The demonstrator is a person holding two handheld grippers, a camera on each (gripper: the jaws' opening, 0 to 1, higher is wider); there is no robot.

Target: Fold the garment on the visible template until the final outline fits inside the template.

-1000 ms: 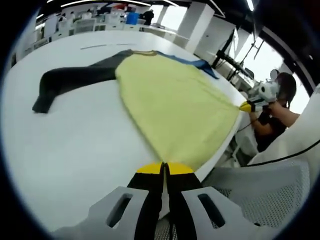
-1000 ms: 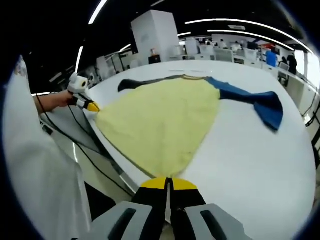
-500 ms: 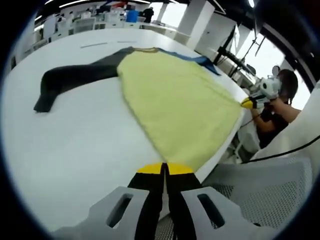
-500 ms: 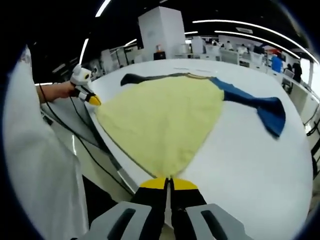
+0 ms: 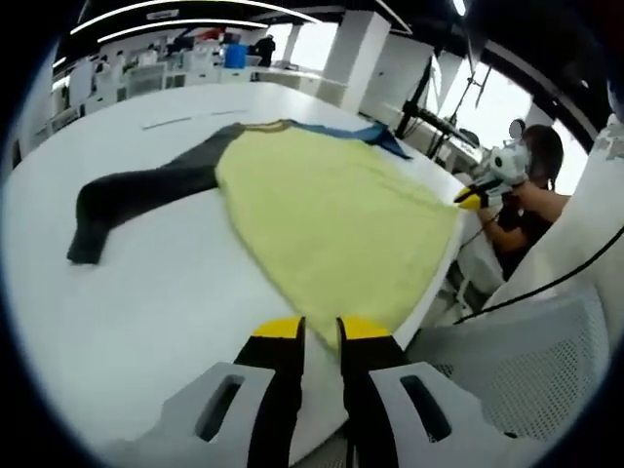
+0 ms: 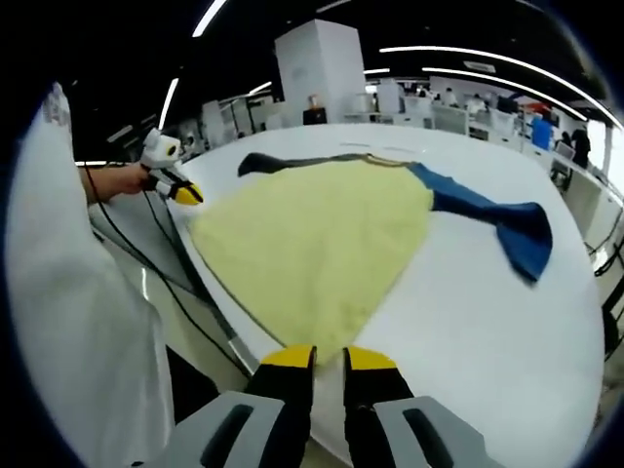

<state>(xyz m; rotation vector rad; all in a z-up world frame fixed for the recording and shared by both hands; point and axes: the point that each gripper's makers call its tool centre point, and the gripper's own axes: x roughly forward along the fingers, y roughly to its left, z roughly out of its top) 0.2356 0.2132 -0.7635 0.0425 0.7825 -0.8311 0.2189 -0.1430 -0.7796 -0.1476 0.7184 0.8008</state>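
One yellow-bodied garment [image 5: 331,219], two parted hand-held grippers: left [image 5: 320,330], right [image 6: 330,356].

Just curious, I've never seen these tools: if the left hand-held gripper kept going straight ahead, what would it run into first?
Probably the yellow garment: the open left hand-held gripper points at its near hem on the white table. How high it hovers is unclear.

Black tongs [image 5: 321,336], yellow tips, grey slotted housings, white sleeve [image 6: 68,322]

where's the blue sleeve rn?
In the right gripper view the blue sleeve lies flat on the white table, stretching right from the yellow body, up and right of the right claw.
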